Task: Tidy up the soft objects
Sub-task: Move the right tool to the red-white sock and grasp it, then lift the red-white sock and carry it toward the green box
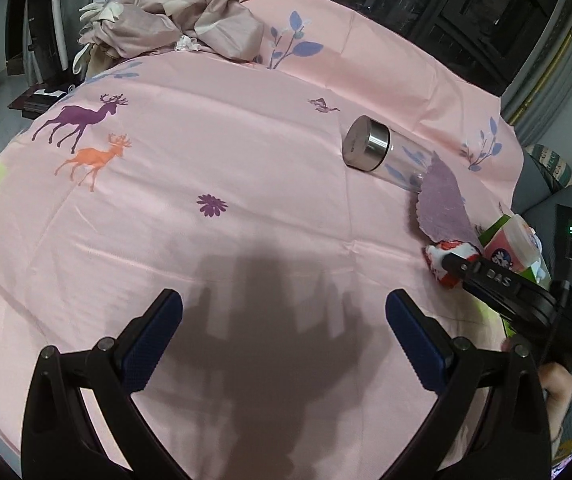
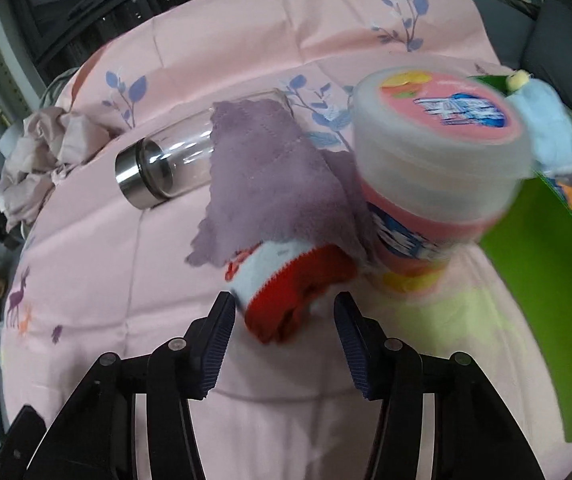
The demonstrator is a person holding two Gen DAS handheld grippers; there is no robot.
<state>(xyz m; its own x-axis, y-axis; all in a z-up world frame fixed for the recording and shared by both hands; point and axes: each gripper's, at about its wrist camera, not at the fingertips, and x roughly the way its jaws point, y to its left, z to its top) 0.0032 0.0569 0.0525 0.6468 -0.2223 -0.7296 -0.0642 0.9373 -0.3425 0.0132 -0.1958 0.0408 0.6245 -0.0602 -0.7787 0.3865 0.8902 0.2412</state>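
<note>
A small red-and-white sock (image 2: 298,280) lies on the pink printed tablecloth (image 2: 134,248), partly under a purple cloth (image 2: 270,176). My right gripper (image 2: 284,308) is down at the sock with its blue pads on either side of the red end; the jaws stand apart and do not visibly squeeze it. In the left wrist view the sock (image 1: 442,254) sits at the right under the right gripper (image 1: 452,262). My left gripper (image 1: 284,320) hangs open over bare tablecloth (image 1: 246,160), holding nothing.
A glass bottle with a steel cap (image 2: 158,168) lies on its side, its far end under the purple cloth. A pink lidded tub (image 2: 438,152), a green box (image 2: 534,280) and a light-blue plush toy (image 2: 546,128) crowd the right. Crumpled beige fabric (image 1: 174,20) lies at the far edge.
</note>
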